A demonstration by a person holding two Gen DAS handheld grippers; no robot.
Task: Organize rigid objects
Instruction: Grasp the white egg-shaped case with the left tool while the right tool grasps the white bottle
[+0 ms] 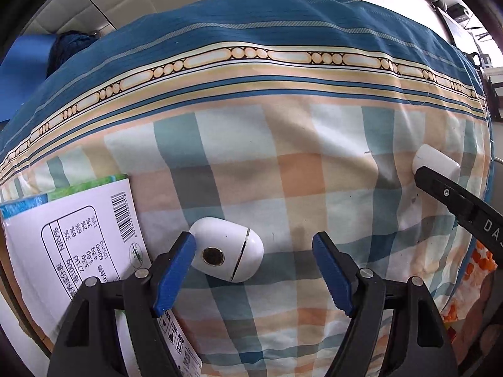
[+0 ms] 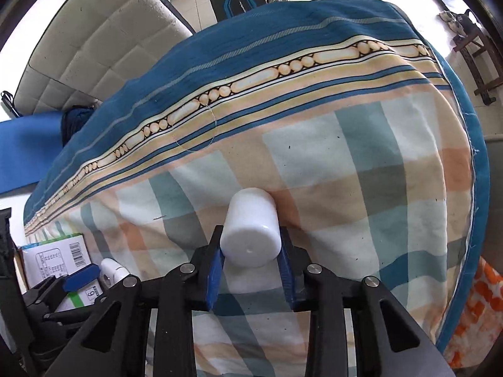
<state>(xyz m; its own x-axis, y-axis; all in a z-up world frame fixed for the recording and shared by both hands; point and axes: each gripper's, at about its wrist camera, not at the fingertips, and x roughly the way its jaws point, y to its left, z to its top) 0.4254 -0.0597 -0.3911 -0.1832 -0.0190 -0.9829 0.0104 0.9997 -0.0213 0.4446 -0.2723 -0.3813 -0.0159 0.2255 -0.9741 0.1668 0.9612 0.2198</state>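
A white capsule-shaped case (image 1: 226, 257) with a round dark button lies on the checked bedsheet (image 1: 283, 163). My left gripper (image 1: 253, 241) points down over it, open: the left pad is at the case's end and the right pad stands well clear. A white cylindrical bottle (image 2: 251, 235) lies on its side with my right gripper (image 2: 251, 231) shut on it, both blue pads pressing its sides. In the left wrist view the bottle (image 1: 435, 160) shows at the right edge. The right wrist view shows the case (image 2: 111, 271) low at the left.
A white carton (image 1: 72, 251) with a barcode and nutrition table lies left of the case. The sheet's blue striped border (image 1: 251, 25) runs along the far side. An orange patterned cloth (image 2: 478, 308) lies at the right, a blue mat (image 2: 25, 154) at the left, a padded white panel (image 2: 94, 37) behind.
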